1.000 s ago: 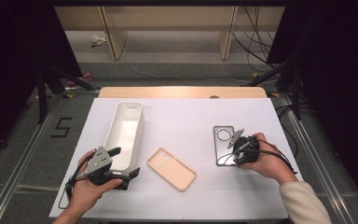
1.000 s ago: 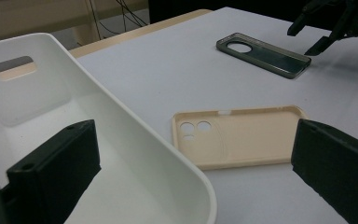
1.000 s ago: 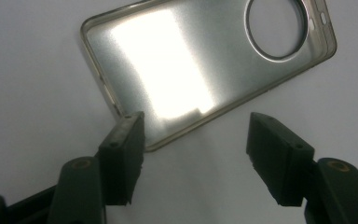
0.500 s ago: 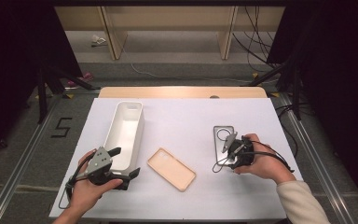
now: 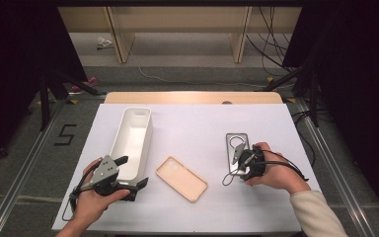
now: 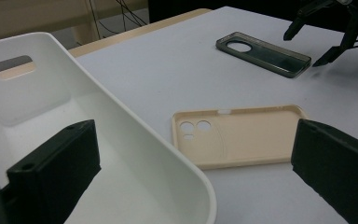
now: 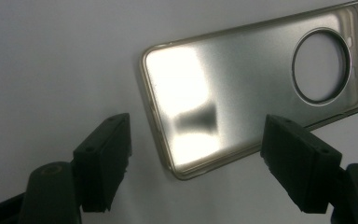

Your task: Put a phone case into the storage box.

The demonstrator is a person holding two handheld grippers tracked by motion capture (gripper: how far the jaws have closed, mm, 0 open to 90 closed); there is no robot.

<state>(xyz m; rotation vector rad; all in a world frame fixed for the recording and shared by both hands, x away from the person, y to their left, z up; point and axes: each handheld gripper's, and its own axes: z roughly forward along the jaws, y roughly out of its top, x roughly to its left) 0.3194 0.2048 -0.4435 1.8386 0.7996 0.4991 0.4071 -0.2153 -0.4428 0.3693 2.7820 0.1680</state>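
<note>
A dark see-through phone case [image 5: 238, 143] [image 7: 242, 93] [image 6: 265, 53] with a round camera hole lies flat on the white table [image 5: 197, 123] at the right. My right gripper [image 5: 235, 155] [image 7: 198, 135] [image 6: 303, 49] hovers over its near end. Its jaws have just been opening and stand apart, the case's end under the gap and untouched. A beige phone case [image 5: 181, 178] [image 6: 242, 135] lies in the middle. My left gripper [image 5: 133, 172] [image 6: 196, 140] is open astride the near right corner of a long white bin [image 5: 135, 140] [image 6: 121, 140], one jaw inside it, one outside.
A wooden strip [image 5: 192, 97] runs along the table's far edge. On the floor are a "5" marker [image 5: 65, 134] at the left, stand legs on both sides and cables at the back right. The right gripper's cable [image 5: 286, 165] trails over the table.
My right gripper has shifted a little to the left over the dark case and its jaws have spread wider. The left gripper, the bin and the beige case have stayed put.
</note>
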